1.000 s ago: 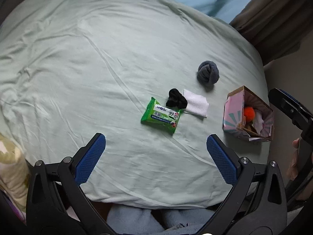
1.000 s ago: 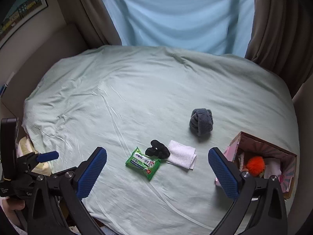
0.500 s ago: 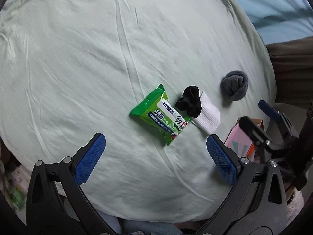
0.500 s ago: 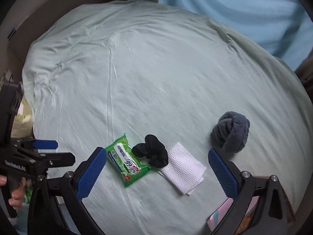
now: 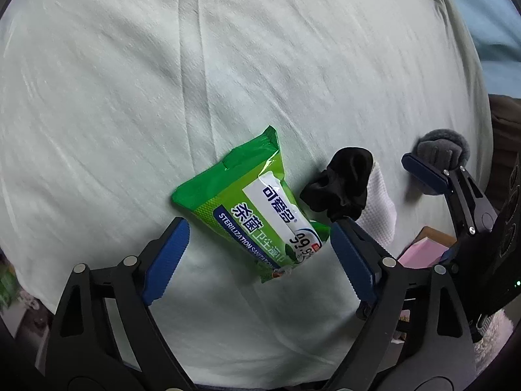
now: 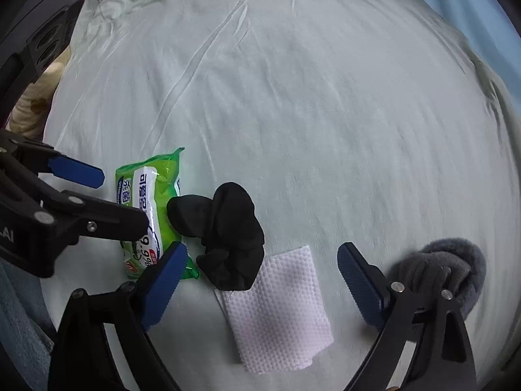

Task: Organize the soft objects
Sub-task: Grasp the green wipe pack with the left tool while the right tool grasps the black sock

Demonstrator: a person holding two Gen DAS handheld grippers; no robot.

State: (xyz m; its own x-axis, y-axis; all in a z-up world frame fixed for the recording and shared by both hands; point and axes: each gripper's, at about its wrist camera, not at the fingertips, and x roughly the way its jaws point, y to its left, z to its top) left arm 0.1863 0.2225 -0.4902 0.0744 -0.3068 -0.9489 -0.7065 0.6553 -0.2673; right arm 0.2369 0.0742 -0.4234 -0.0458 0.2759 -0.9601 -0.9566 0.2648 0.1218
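As both tongs drop closer, jaws narrowing yet unclenched, the left gripper (image 5: 257,254) straddles the green plastic wipes packet (image 5: 247,205), the right gripper (image 6: 262,280) has the white textured paper towel (image 6: 276,309) at six o'clock.

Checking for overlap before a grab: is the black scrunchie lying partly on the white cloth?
Yes: in the right wrist view the black scrunchie covers the upper left corner of the white cloth.

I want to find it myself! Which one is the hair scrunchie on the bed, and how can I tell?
Look at the pale green bedsheet. Low on it, four small things lie in a row. The scrunchie is the crumpled black ring between the shiny green wipes packet and the flat white cloth, touching both; the grey rolled bundle sits apart.
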